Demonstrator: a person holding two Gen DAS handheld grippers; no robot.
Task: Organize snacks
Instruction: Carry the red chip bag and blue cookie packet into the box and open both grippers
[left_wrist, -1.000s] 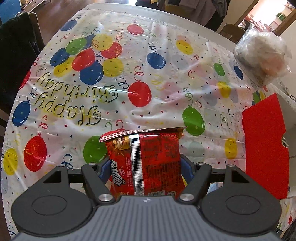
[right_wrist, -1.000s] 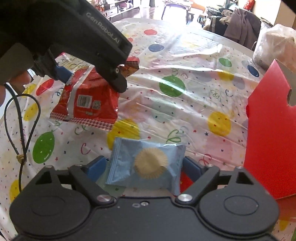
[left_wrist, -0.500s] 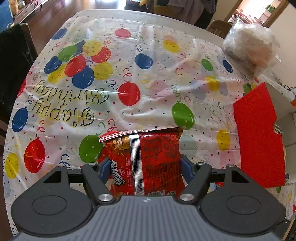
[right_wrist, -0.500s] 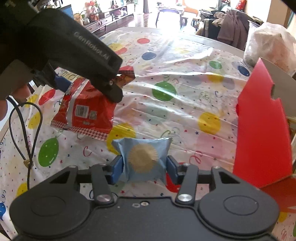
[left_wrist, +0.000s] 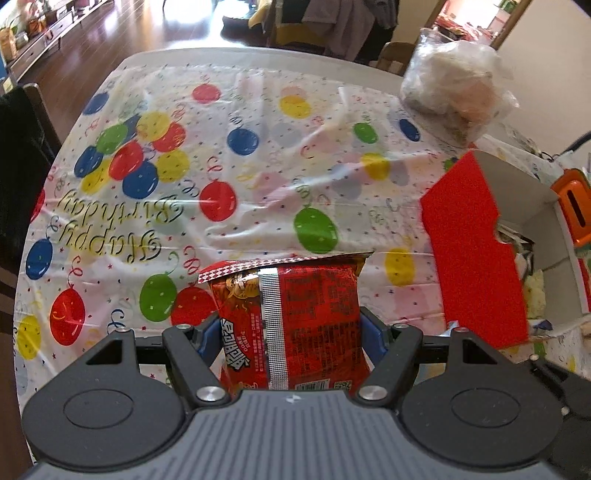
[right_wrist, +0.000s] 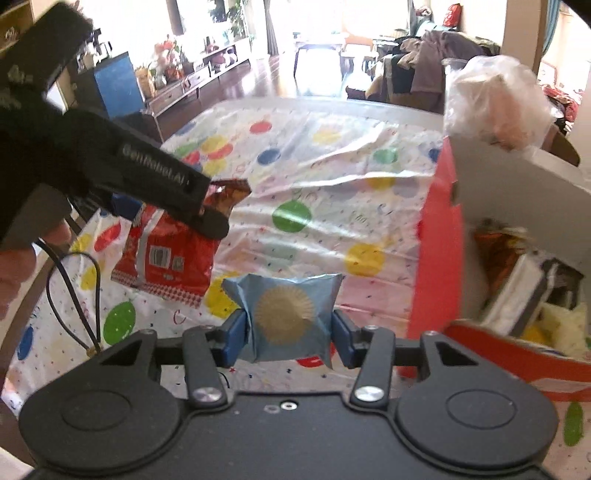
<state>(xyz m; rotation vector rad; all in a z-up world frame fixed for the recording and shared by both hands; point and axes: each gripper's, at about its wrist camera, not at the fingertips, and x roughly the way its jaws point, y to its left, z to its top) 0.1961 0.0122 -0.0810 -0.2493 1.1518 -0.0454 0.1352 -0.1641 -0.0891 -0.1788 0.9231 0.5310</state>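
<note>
My left gripper (left_wrist: 288, 332) is shut on a red noodle packet (left_wrist: 295, 317) and holds it above the table. The packet also shows in the right wrist view (right_wrist: 166, 254), hanging from the left gripper (right_wrist: 162, 218). My right gripper (right_wrist: 288, 336) is shut on a light blue snack pouch (right_wrist: 284, 314) with a round golden cake printed on it, lifted above the table. A red cardboard box (left_wrist: 476, 251) with an open top stands at the right and holds several snack packs (right_wrist: 524, 288). Its red wall (right_wrist: 439, 240) is just right of the blue pouch.
The table wears a balloon "Happy Birthday" cloth (left_wrist: 221, 155). A clear plastic bag of food (left_wrist: 454, 81) sits at the far right corner, behind the box. A dark chair (left_wrist: 22, 125) stands at the left edge. A black cable (right_wrist: 70, 291) hangs from the left gripper.
My right gripper closed on the blue pouch and lifted it towards the red box. My left gripper rose with the red packet and swung right, so the box's inside now shows.
</note>
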